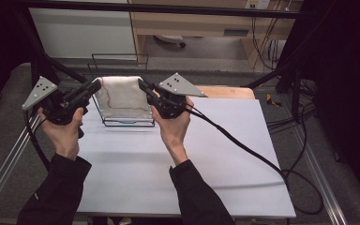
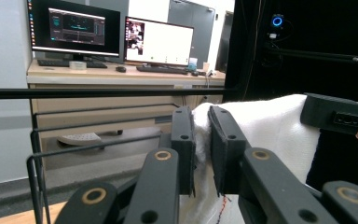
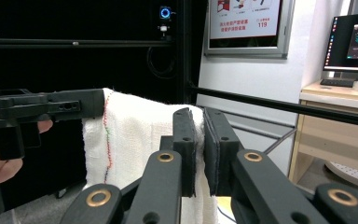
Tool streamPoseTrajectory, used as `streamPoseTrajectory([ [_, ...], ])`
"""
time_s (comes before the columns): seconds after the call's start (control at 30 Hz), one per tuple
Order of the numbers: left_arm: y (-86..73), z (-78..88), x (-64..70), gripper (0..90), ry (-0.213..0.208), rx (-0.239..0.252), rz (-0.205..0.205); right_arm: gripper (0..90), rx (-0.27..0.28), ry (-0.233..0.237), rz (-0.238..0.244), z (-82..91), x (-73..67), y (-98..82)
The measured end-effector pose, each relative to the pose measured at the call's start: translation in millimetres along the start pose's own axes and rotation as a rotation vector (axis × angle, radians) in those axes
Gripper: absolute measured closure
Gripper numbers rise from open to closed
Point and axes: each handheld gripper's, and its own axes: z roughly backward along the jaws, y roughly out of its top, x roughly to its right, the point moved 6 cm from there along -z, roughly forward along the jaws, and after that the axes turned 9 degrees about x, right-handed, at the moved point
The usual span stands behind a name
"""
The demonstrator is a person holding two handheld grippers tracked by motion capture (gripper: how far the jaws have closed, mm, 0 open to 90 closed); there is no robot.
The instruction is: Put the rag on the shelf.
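While both grippers pinch its corners, white towel [image 1: 122, 96] hangs taut.

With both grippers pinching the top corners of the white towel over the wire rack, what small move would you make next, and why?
Probably lift both hands a little higher, evenly. The left gripper and right gripper are each shut on a top corner of the towel, which hangs stretched between them, its lower part down in the wire rack. An even lift would likely free it without dragging the rack.
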Motion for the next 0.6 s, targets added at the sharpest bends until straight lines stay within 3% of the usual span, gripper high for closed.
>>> streamPoseTrajectory([
  [0.6,30.5,-9.2,-18.7,80.3,0.021,0.043,-0.009,84.2,0.034,-0.006,0.015,-32.6,0.9,25.1],
])
